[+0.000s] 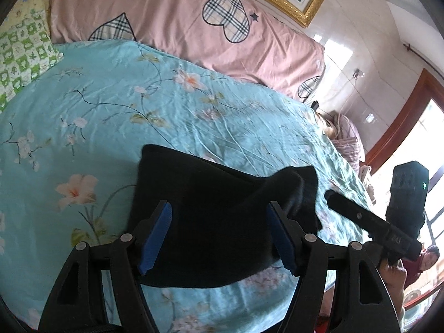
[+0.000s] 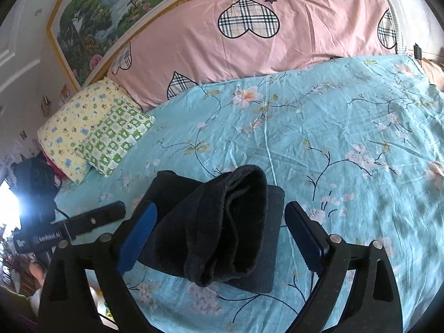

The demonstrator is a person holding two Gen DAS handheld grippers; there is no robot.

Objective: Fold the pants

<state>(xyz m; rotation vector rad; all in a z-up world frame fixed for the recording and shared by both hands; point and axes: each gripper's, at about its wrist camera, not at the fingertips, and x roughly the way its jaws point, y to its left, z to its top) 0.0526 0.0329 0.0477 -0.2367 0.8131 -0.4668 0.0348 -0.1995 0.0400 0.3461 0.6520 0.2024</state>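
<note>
The black pants (image 1: 211, 213) lie folded into a compact bundle on the light blue floral bedsheet (image 1: 111, 127). In the right wrist view the pants (image 2: 222, 227) show a rolled upper layer resting on a flat lower layer. My left gripper (image 1: 219, 222) is open, its blue-padded fingers (image 1: 156, 236) spread on either side of the bundle, just above it. My right gripper (image 2: 222, 227) is open too, its fingers (image 2: 305, 236) straddling the bundle without gripping it. The right gripper's body (image 1: 369, 222) shows at the right of the left wrist view; the left gripper's body (image 2: 69, 230) shows at the left of the right wrist view.
A pink quilt with plaid hearts (image 2: 263, 36) lies along the headboard side. A yellow and green patterned pillow (image 2: 94, 130) sits at the bed's left corner. A gold-framed painting (image 2: 116, 14) hangs on the wall. The bed's edge and a window (image 1: 416, 144) are at the right.
</note>
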